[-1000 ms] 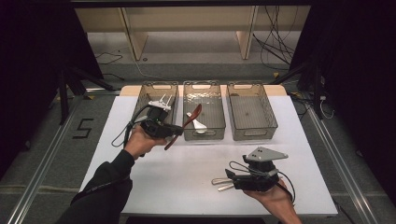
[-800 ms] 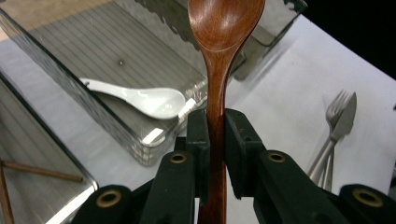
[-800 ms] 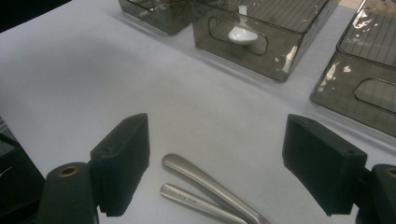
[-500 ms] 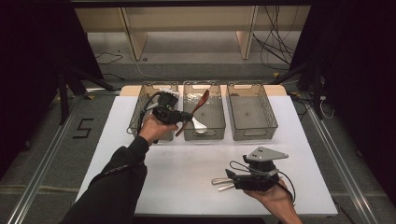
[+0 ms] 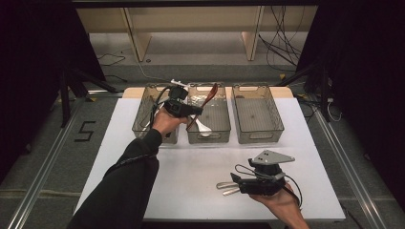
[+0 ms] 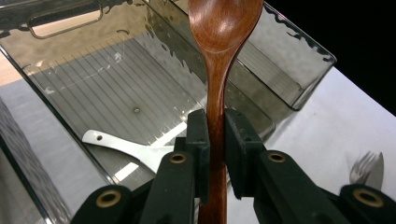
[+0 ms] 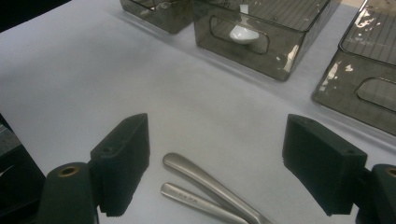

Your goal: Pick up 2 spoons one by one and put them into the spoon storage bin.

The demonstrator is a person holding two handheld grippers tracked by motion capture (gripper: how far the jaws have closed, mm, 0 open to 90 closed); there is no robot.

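My left gripper (image 5: 195, 112) is shut on the handle of a brown wooden spoon (image 5: 208, 97), held over the middle smoky plastic bin (image 5: 209, 137). In the left gripper view the jaws (image 6: 216, 127) pinch the wooden spoon (image 6: 219, 42), whose bowl points away above the bin floor, where a white spoon (image 6: 133, 149) lies. Near the front of the table my right gripper (image 5: 237, 183) rests open. Its pads (image 7: 122, 154) stand wide on either side of two metal utensil handles (image 7: 205, 186) lying on the white table.
Three smoky bins stand in a row at the back: the left bin (image 5: 143, 125), the middle one, and the right bin (image 5: 258, 114). A fork (image 6: 366, 167) lies on the white table (image 5: 191, 167). Cables and a shelf lie beyond the table.
My left hand has carried the wooden spoon away from me and to the right, from the left bin's front to above the middle bin. The right gripper has stayed put.
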